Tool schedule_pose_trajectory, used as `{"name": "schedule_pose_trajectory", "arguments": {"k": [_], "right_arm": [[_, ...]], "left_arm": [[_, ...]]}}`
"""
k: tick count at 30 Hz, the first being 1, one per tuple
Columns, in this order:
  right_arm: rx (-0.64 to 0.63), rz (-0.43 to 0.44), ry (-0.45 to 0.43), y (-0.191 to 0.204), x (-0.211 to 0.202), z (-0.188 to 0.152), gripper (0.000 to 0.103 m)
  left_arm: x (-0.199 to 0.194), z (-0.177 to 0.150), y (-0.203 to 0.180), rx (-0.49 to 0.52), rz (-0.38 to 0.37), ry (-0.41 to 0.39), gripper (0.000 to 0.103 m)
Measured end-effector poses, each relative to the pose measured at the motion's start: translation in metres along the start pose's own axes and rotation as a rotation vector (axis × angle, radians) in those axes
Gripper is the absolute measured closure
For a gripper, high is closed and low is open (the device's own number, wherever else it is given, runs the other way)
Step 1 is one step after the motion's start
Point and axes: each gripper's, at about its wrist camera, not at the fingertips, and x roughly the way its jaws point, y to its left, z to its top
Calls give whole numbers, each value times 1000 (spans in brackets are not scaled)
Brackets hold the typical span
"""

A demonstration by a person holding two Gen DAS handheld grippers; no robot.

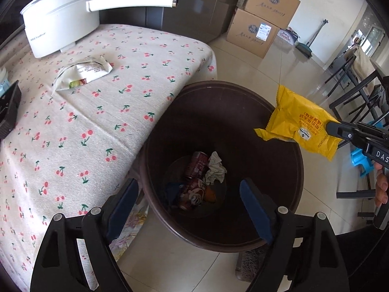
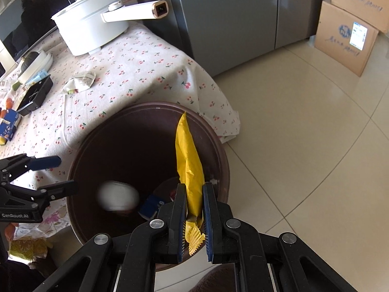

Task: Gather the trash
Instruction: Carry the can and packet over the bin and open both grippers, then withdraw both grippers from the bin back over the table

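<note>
1. Fingers first, from my left: my left gripper (image 1: 187,202) stands wide apart over the brown bin (image 1: 297,170) with nothing between its blue pads; "GenRobot.AI" is printed on its body in the right wrist view.
2. My right gripper (image 2: 193,209) is clamped on the yellow wrapper (image 2: 189,160), pinching it near its crimped end.
3. That wrapper hangs over the bin's right rim; its long axis runs away from my right fingers, free end pointing out across the bin mouth. It carries red Chinese print I cannot read and a small white-and-blue label.
4. "DAS" shows on my right gripper's body in the left wrist view, cut off by the frame edge.
5. On the cherry-print tablecloth (image 1: 102,126), left of the bin, lie a crumpled white wrapper (image 1: 82,73) and a white pot (image 1: 60,17) with a long handle and small grey lettering too small to read.
6. Down in the bin sit red cans (image 1: 194,182) and a wad of paper (image 1: 215,169); a blurred white lump (image 2: 118,198) shows in the right wrist view.
7. Cardboard boxes (image 1: 262,19) with a blue round logo stand by the far wall.
</note>
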Motion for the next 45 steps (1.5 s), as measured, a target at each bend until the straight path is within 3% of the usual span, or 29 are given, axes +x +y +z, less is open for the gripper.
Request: {"name": "schedule_pose_trajectory", "arguments": {"k": [15,16,19,20,37,45], "right_arm": [[-21,1,33,21,13,8,91],[-12,5,38,22,14,9,85],[13,6,32,24,13,13,53],[15,3,26,25,12,14,48],[-38,46,5,93,14,43,31],[-65,62,-3,139,21,58,15]], "left_arm": [[-34,-18,36,-44,68,-32,13],[-36,-19,37,-48,73,-34,13],[-45,-24,45,-59,85,-40,11],[-48,-25,47,-63,89,-45,10],[-107,-50,111,-166,148,-126,0],[-131,-68,149,-246,181,-153,0]]}}
